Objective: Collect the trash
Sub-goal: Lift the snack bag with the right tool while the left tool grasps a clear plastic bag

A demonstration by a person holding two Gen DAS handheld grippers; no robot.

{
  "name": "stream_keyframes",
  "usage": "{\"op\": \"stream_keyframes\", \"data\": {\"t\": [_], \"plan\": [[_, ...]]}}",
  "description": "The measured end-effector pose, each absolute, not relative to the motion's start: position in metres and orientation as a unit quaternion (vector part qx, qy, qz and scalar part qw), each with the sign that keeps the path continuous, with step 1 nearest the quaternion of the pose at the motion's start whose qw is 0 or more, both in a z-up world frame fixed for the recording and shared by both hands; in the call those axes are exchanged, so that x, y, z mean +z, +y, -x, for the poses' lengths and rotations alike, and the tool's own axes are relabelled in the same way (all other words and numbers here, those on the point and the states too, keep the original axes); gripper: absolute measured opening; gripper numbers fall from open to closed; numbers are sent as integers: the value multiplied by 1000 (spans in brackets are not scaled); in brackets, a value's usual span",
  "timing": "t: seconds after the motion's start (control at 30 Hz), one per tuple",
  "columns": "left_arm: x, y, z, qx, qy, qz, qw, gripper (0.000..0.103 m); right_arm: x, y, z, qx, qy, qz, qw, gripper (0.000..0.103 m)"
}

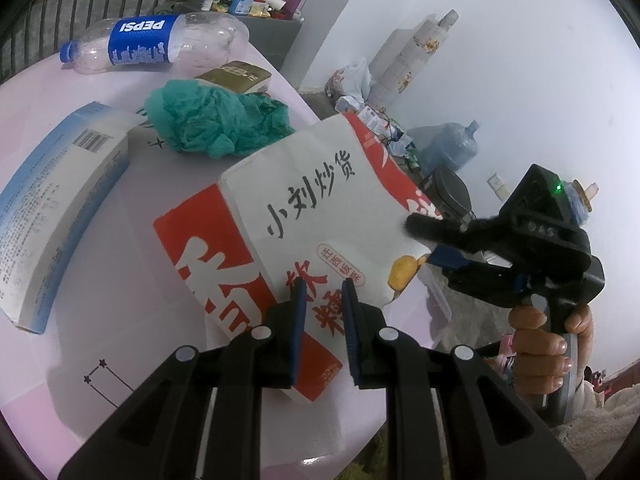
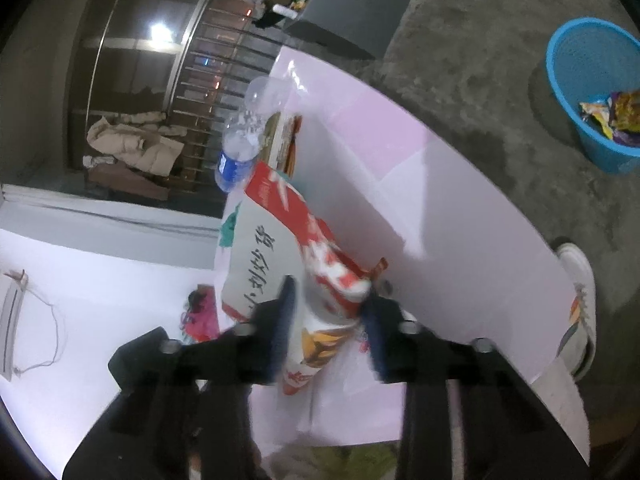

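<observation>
A white and red paper snack bag (image 1: 312,200) with black characters lies tilted over the pink table (image 1: 120,320). My left gripper (image 1: 325,308) is shut on the bag's near edge, with a blue pad on each side of the paper. My right gripper (image 1: 422,242), held by a hand (image 1: 548,344), pinches the bag's right edge. In the right wrist view the bag (image 2: 260,248) is crumpled between the right gripper's (image 2: 330,312) fingers. An empty Pepsi bottle (image 1: 156,42), a teal crumpled wad (image 1: 216,120) and a white-blue box (image 1: 56,208) also lie on the table.
A small brown box (image 1: 236,76) sits behind the teal wad. A blue mesh bin (image 2: 596,148) holding wrappers stands on the floor beyond the table (image 2: 440,200). A white shoe (image 2: 580,280) shows past the table's edge. Clutter and a water jug (image 1: 452,144) line the wall.
</observation>
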State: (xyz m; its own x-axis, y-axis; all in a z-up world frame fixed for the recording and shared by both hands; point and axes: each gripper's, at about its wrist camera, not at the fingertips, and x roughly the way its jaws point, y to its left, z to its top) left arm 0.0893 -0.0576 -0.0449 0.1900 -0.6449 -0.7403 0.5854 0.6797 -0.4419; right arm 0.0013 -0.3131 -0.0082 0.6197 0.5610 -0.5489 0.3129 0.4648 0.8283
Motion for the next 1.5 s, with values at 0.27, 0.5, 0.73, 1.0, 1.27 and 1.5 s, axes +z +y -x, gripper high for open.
{"op": "stream_keyframes", "data": {"t": [0.27,0.5,0.73,1.0,1.27,1.5], "plan": [[-28,-46,-92,-392,478,47,784,17,5,-316,-1,128,395,-536,735,13],[-3,-29,-87,-390,444,58,804,17,19,-336,1,147,348,-569,730,13],[-4,-33,-77,-397,449,43,799,17,25,-359,12,135,314,-585,735,13],[-10,-79,-60,-421,438,-46,793,23,19,-381,33,102,291,-603,736,13],[-29,-131,-39,-426,421,-181,780,50,10,-402,44,75,275,-621,730,13],[-55,-143,-46,-383,440,-218,782,36,7,-421,60,56,257,-632,729,13]]}}
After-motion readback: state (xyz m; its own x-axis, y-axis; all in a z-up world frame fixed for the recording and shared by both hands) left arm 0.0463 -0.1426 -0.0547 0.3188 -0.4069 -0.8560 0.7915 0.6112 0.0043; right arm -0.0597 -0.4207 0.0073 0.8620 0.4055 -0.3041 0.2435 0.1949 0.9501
